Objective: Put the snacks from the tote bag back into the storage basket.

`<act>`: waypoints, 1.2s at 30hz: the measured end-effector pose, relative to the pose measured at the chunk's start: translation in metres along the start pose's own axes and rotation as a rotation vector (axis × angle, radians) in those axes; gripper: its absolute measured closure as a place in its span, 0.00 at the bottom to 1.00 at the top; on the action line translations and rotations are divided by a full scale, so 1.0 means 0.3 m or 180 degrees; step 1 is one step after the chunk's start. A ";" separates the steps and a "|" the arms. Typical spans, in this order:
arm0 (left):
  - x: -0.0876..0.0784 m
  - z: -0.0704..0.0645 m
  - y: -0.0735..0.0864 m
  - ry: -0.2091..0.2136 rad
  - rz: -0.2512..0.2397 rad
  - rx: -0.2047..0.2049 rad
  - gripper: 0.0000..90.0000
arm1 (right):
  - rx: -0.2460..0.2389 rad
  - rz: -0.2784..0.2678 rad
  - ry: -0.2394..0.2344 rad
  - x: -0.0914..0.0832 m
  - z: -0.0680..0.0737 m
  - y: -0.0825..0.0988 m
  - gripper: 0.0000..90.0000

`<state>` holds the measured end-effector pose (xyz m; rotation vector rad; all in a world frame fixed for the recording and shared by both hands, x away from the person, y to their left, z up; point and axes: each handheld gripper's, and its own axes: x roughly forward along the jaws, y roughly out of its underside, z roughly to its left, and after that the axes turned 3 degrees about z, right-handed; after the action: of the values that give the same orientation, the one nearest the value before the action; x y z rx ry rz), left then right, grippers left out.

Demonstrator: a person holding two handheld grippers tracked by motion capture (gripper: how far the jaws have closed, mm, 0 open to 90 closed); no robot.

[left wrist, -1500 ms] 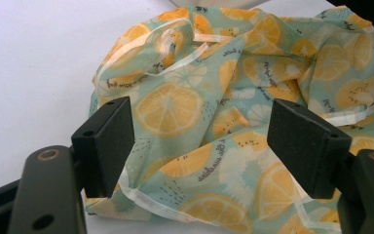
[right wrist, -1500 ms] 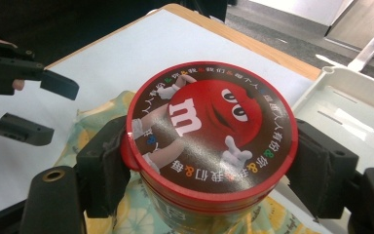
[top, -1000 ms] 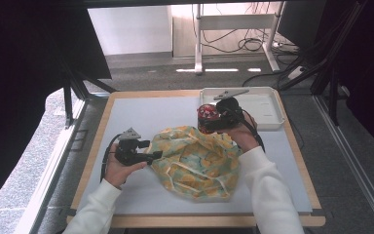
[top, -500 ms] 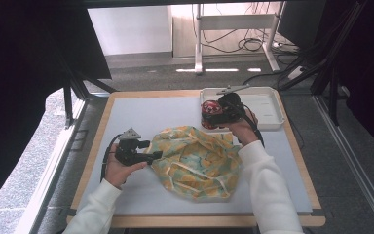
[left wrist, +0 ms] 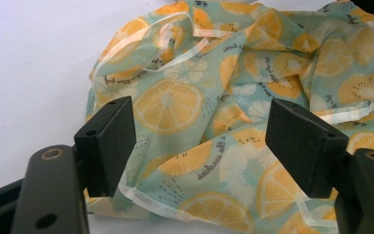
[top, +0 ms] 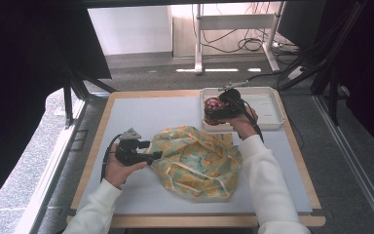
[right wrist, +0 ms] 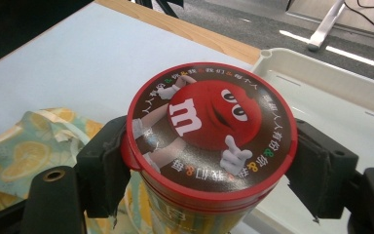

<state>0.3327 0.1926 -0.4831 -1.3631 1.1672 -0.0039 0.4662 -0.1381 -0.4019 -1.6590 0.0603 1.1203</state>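
Note:
A crumpled cloth (top: pixel 199 163) printed with orange slices on pale green lies in the middle of the table. My left gripper (top: pixel 156 156) rests at its left edge, jaws wide open. In the left gripper view the cloth (left wrist: pixel 214 97) spreads under and beyond the open left gripper (left wrist: pixel 199 141), and the pads do not press on it. My right gripper (top: pixel 215 115) is shut on a round candy canister (top: pixel 213 107) with a red-rimmed lid, held upright over the near left corner of the white tray (top: pixel 268 105). In the right gripper view both pads clamp the canister (right wrist: pixel 209 122) just under its lid.
The white tray (right wrist: pixel 331 92) sits at the table's far right, shallow and bare inside. A wooden rim (top: pixel 102 126) borders the pale table mat. Beyond the table's far edge are floor cables and a desk frame (top: pixel 199 44). The cloth (right wrist: pixel 24 156) lies below and left of the canister.
My right gripper has carried the canister from above the cloth's far edge toward the tray, a little farther and to the right. The left gripper and the cloth have stayed put.

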 end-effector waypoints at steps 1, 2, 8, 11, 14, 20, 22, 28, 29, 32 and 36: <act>0.000 0.000 0.000 0.0000 0.0001 0.0001 0.30 | 0.0007 0.0002 0.0007 0.005 -0.004 0.000 0.27; 0.000 0.000 0.000 0.0001 0.0002 0.0002 0.30 | 0.0011 0.0001 0.0011 0.008 -0.006 0.000 0.27; 0.003 0.001 0.000 0.0006 0.0016 0.0006 0.30 | 0.0021 0.0017 0.0069 0.042 -0.024 0.004 0.27; 0.003 0.000 0.001 0.0006 0.0015 0.0006 0.30 | 0.0018 0.0049 0.0088 0.060 -0.035 0.005 0.27; 0.003 0.001 0.001 0.0004 0.0015 0.0002 0.30 | 0.0024 0.0057 0.0109 0.073 -0.045 0.006 0.27; 0.005 0.002 0.001 0.0004 0.0028 0.0004 0.30 | 0.0062 0.0057 0.0133 0.094 -0.061 0.010 0.27; 0.005 0.002 0.001 0.0005 0.0026 0.0004 0.30 | 0.0073 0.0068 0.0133 0.100 -0.066 0.011 0.27; 0.005 0.002 0.001 0.0001 0.0027 0.0009 0.30 | 0.0095 0.0064 0.0155 0.124 -0.076 0.014 0.27; 0.005 0.002 0.002 0.0004 0.0027 0.0008 0.30 | 0.0097 0.0072 0.0155 0.128 -0.078 0.014 0.27; 0.006 0.003 0.002 0.0000 0.0030 0.0011 0.30 | 0.0108 0.0086 0.0175 0.143 -0.086 0.017 0.27; 0.007 0.004 0.003 -0.0001 0.0032 0.0007 0.30 | 0.0142 0.0098 0.0196 0.164 -0.101 0.022 0.27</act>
<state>0.3340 0.1924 -0.4853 -1.3551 1.1733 0.0022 0.5090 -0.1412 -0.4412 -1.6576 0.1500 1.0834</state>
